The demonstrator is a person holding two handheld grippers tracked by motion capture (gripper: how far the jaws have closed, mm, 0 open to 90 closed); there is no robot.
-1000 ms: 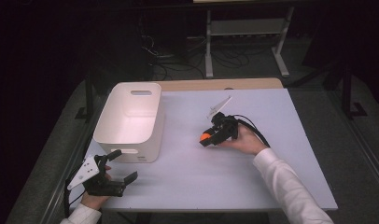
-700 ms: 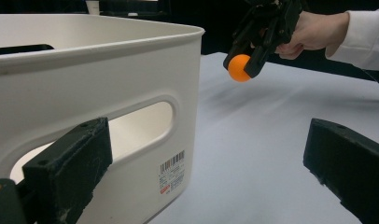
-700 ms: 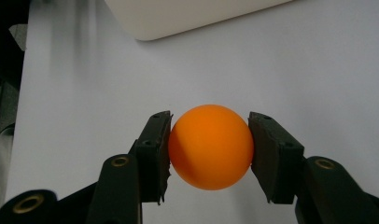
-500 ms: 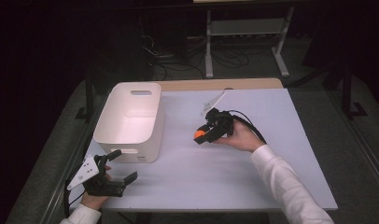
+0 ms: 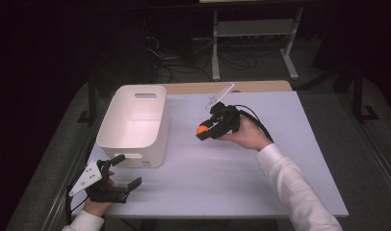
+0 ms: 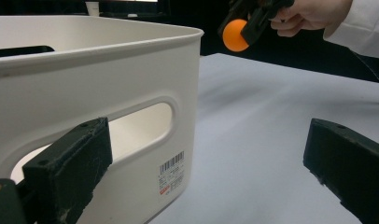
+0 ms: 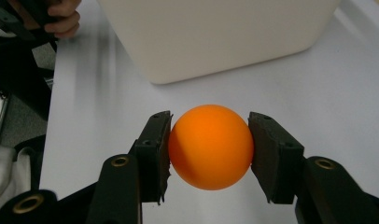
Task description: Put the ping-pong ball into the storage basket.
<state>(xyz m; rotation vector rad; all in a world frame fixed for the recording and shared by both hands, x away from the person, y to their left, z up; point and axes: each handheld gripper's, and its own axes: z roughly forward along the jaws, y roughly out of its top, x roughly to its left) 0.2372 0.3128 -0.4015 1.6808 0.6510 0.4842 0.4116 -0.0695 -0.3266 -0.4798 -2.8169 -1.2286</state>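
At three o'clock of the white bin (image 5: 136, 120), my right gripper (image 5: 206, 131) pinches the orange ball (image 7: 210, 145); smooth, it could squirt free.

White sleeves (image 5: 299, 192); black 2-finger grippers (image 5: 206, 132), grey 3-cornered plates (image 5: 85, 177).

A storage bin (image 5: 136, 122) is set on the left of the table (image 5: 241, 178), with a ball (image 5: 202, 129) held clear above the tabletop to its right.

Matt smooth orange ball (image 7: 210, 146); smooth white plastic bin (image 5: 134, 126).
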